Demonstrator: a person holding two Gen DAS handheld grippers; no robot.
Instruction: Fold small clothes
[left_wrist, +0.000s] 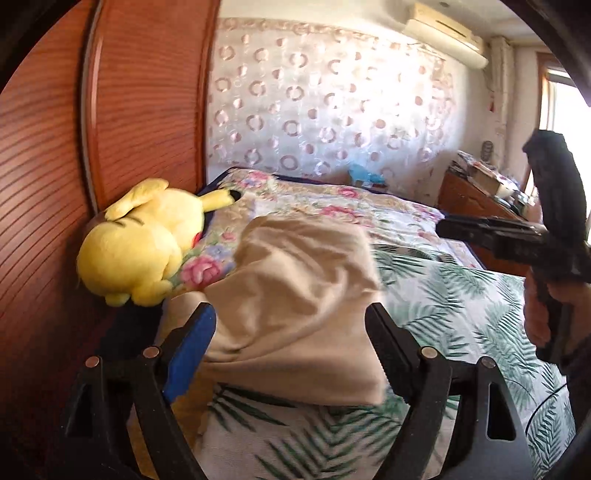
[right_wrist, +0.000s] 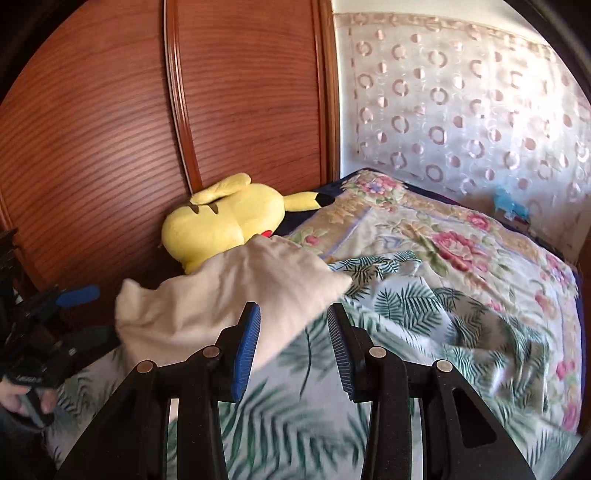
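A beige small garment (left_wrist: 295, 295) lies bunched on the leaf-print bed sheet (left_wrist: 461, 314); it also shows in the right wrist view (right_wrist: 221, 295). My left gripper (left_wrist: 291, 317) is open, its jaws standing wide on either side of the garment's near part. My right gripper (right_wrist: 293, 314) is open and empty, just right of the garment's near edge. The right gripper also shows at the right in the left wrist view (left_wrist: 443, 225). The left gripper shows at the far left in the right wrist view (right_wrist: 79, 295), beside the garment.
A yellow plush toy (left_wrist: 136, 240) lies against the wooden headboard (left_wrist: 110, 110) at the left, also seen in the right wrist view (right_wrist: 225, 218). A floral quilt (right_wrist: 443, 240) covers the far bed. A curtain (left_wrist: 332, 110) hangs behind; a cluttered nightstand (left_wrist: 480, 184) stands far right.
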